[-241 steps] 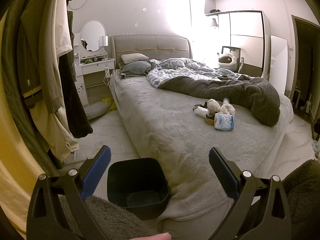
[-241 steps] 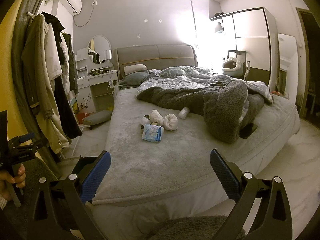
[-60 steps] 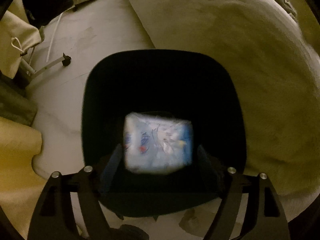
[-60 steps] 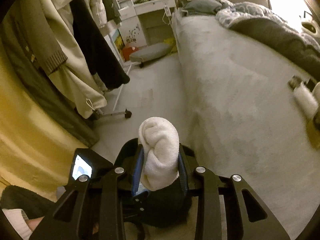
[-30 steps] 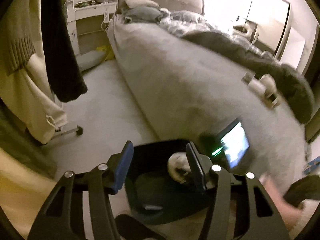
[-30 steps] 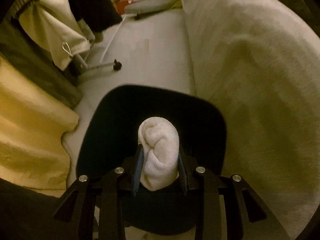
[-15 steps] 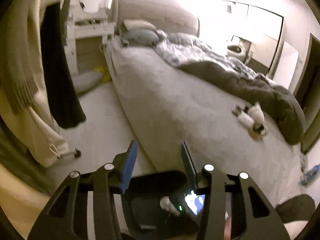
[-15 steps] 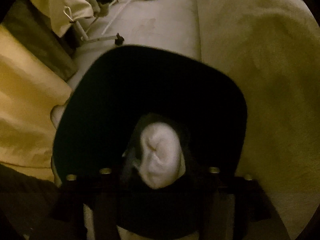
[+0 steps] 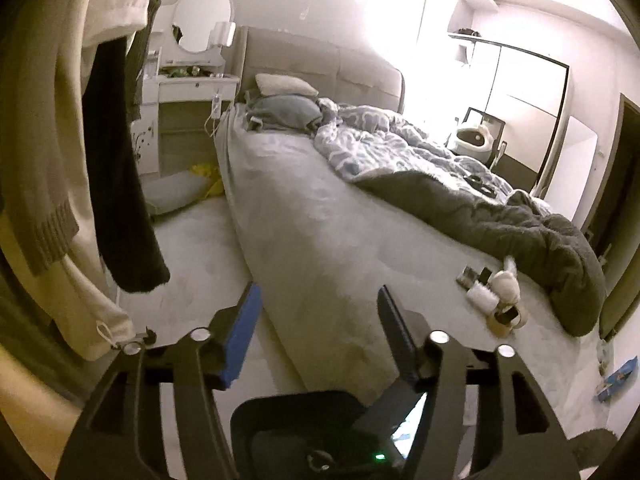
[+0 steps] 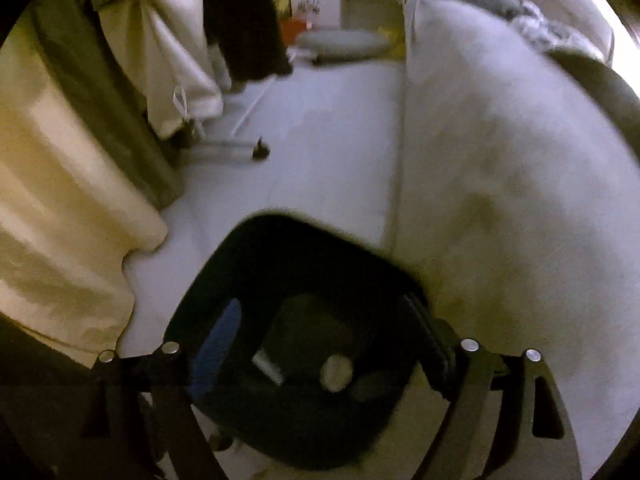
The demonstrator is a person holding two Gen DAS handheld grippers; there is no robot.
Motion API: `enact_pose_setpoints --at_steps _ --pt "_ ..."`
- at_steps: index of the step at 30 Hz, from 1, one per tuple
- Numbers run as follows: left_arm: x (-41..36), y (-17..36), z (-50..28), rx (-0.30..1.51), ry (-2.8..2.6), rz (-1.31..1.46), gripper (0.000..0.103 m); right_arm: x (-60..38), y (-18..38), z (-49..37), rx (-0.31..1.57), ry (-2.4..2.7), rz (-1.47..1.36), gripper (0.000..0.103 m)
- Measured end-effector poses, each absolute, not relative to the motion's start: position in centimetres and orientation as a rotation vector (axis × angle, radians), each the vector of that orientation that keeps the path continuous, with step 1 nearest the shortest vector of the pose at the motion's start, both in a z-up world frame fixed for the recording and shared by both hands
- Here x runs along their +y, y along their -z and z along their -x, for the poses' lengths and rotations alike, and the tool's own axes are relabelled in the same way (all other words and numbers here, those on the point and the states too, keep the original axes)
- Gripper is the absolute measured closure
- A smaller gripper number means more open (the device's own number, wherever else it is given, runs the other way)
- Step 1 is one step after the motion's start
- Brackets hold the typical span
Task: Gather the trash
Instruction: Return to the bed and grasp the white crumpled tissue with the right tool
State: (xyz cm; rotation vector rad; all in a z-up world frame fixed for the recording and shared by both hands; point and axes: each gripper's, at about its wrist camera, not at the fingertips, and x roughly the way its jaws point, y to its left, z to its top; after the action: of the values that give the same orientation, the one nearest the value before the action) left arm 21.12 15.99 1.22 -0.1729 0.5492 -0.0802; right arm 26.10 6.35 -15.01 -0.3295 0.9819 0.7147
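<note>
A black trash bin [image 10: 304, 264] stands on the floor beside the bed; its rim also shows in the left wrist view [image 9: 296, 404]. A white wad [image 10: 337, 372] and a pale packet [image 10: 267, 367] lie at its bottom. My right gripper [image 10: 320, 332] is open and empty over the bin's mouth. My left gripper [image 9: 318, 320] is open and empty, raised above the bin and facing the bed. A small pile of trash [image 9: 494, 296] lies on the bed [image 9: 340, 240]: white wads, a tape roll and dark bits.
Coats [image 9: 60, 160] hang on a wheeled rack at the left, its caster [image 10: 260, 151] on the floor. A dark blanket [image 9: 520, 220] lies bunched on the bed's far side. A dresser [image 9: 188, 120] and a cushion [image 9: 176, 196] are beyond. A blue packet [image 9: 616, 378] lies on the floor at right.
My right gripper opened and the white wad dropped into the bin. My left gripper tilted up from the bin toward the bed.
</note>
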Motion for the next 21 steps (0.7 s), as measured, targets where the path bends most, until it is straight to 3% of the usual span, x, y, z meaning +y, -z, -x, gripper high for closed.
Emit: enact_pose_setpoints --at_steps 4,10,21 --pt "14.5 -2.4 -21.6 0.502 0.062 0.147 0.021 4.0 11.9 -28.1 0.907 -0.697 0.292 0.016" --pt "12.4 -3.0 -22.6 0.452 0.023 0.102 0.010 0.2 8.6 -30.7 0.809 -0.654 0.322 0.015" --pt "10.3 -3.2 -25.4 0.414 0.014 0.143 0.007 -6.6 5.7 -34.4 0.734 -0.557 0.281 0.014"
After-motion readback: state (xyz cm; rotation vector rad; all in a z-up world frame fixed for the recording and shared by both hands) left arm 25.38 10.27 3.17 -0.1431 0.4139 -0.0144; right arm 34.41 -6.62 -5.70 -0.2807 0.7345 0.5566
